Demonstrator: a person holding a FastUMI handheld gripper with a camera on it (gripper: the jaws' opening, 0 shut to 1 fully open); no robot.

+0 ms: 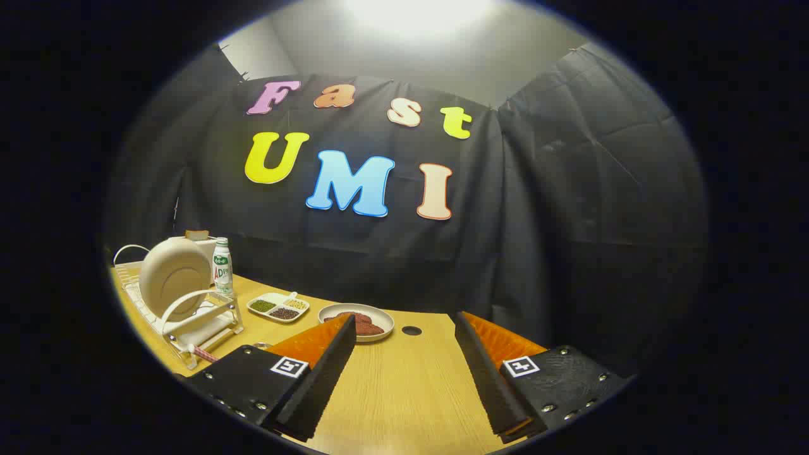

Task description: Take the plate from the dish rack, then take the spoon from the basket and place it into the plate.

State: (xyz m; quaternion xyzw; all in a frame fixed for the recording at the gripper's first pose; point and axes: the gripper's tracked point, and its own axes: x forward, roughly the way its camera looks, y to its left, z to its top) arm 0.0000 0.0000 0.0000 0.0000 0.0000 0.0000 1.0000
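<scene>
A cream plate (174,275) stands on edge in a white dish rack (189,328) at the far left of the wooden table (398,385). My gripper (404,325) hovers over the table to the right of the rack, open, with only bare wood between its fingers. The plate is well off to the left of the left finger (328,366). I cannot make out a spoon or a basket from here.
A small bottle (222,266) stands behind the rack. Just beyond the left finger lie a divided dish of beans and seeds (278,307) and a plate of dark red food (357,322). A round hole (411,330) is in the tabletop ahead.
</scene>
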